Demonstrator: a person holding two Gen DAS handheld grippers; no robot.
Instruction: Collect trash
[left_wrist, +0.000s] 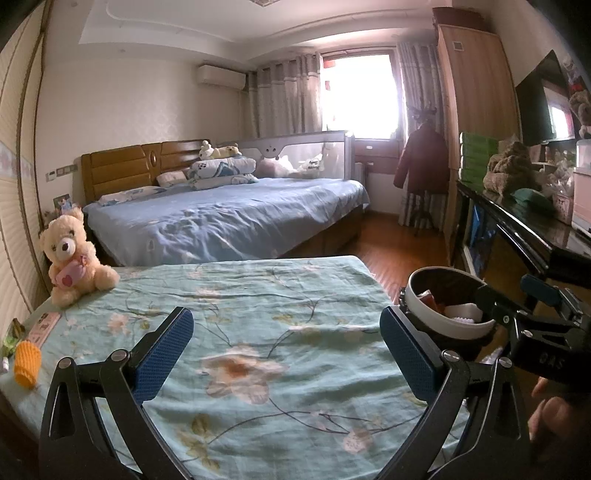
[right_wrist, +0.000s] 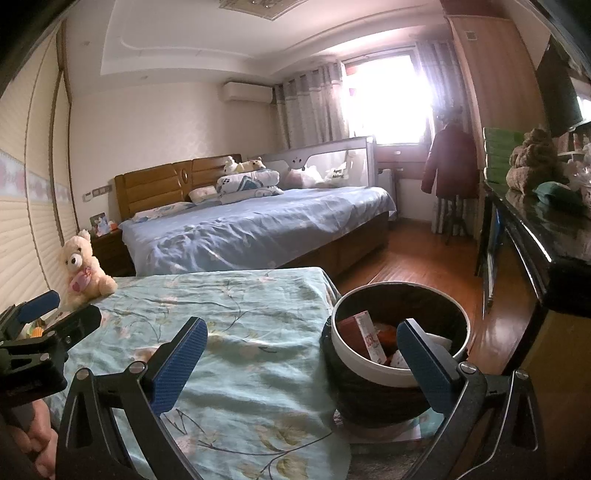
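A white-rimmed trash bin (right_wrist: 369, 373) with a dark liner stands beside the right edge of the small bed. It holds a red box (right_wrist: 364, 336) and other scraps. My right gripper (right_wrist: 303, 365) is open and empty, one finger over the bedspread and the other over the bin's mouth. My left gripper (left_wrist: 286, 354) hovers open and empty above the floral bedspread (left_wrist: 258, 314). In the left wrist view the bin (left_wrist: 436, 325) sits at right, just behind the right gripper (left_wrist: 517, 295). At the bed's left edge lie a yellow foam net (left_wrist: 27, 363), a pink card (left_wrist: 44, 326) and a green wrapper (left_wrist: 11, 339).
A cream teddy bear (left_wrist: 74, 254) sits at the small bed's far left corner. Beyond it stands a large bed (left_wrist: 229, 218) with blue bedding and pillows. A dark sideboard (left_wrist: 517, 221) loaded with items runs along the right wall, with wooden floor (right_wrist: 424, 258) between it and the beds.
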